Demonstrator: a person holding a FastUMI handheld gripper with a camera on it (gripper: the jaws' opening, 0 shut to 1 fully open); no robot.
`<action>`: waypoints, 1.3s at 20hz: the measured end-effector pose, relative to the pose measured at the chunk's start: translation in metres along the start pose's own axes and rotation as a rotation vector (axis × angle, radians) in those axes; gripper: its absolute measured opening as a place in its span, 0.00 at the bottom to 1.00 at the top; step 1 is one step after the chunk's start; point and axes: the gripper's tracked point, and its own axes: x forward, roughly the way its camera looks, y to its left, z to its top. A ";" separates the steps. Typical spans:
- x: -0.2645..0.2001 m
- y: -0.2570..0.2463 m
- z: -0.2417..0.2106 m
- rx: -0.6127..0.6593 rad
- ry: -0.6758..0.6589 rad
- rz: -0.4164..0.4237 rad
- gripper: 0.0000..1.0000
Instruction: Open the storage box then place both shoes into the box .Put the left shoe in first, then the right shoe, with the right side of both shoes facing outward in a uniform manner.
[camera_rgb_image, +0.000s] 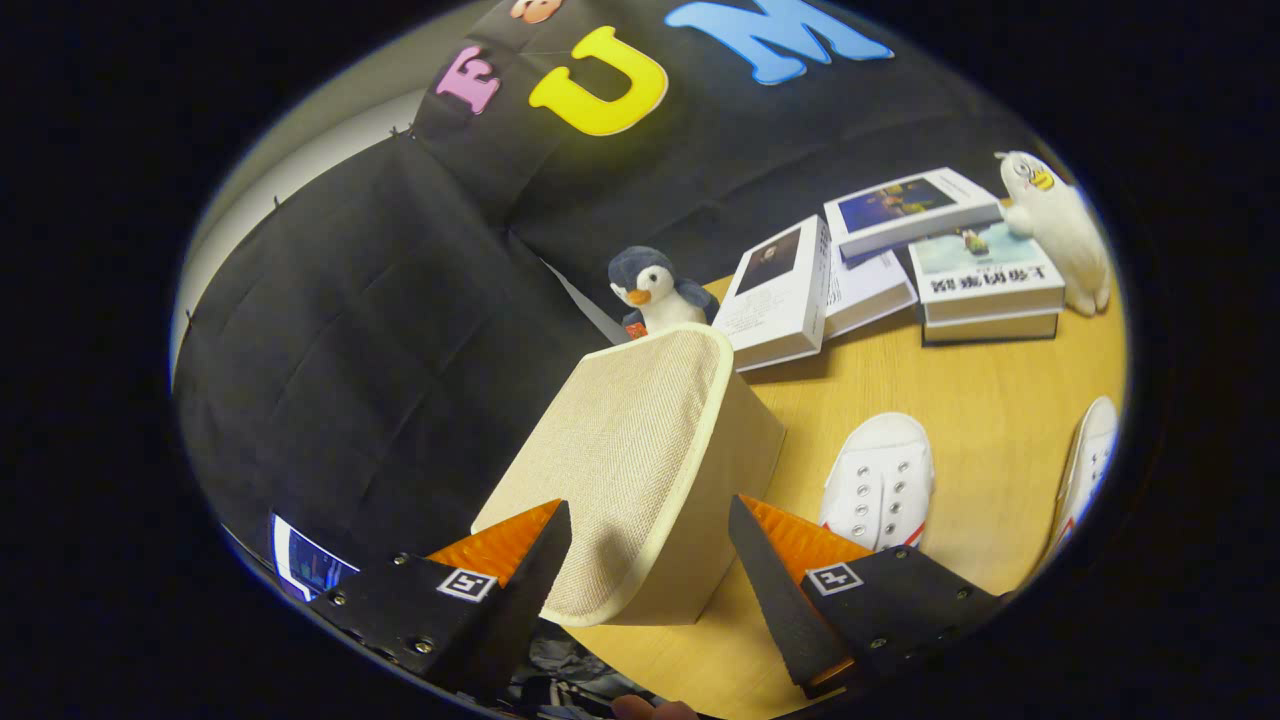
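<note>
gripper view: fingers (650, 560) spread wide, gripping nothing
box (640, 460): lid closed, sits between them
shoes (880, 480): on desk (960, 380) beside box

Storage box (640, 470) on table (960, 390); shoes (880, 480) right; books (890, 260), penguin (650, 290) behind.

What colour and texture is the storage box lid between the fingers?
Beige woven fabric with a cream rim, on the storage box lid, clearest in the gripper view; the gripper is open around it.
</note>
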 end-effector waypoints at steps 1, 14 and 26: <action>0.006 -0.003 -0.002 0.027 0.018 0.006 0.96; 0.023 0.007 0.008 0.228 0.055 0.041 0.50; 0.000 0.108 0.063 0.093 0.043 0.218 0.21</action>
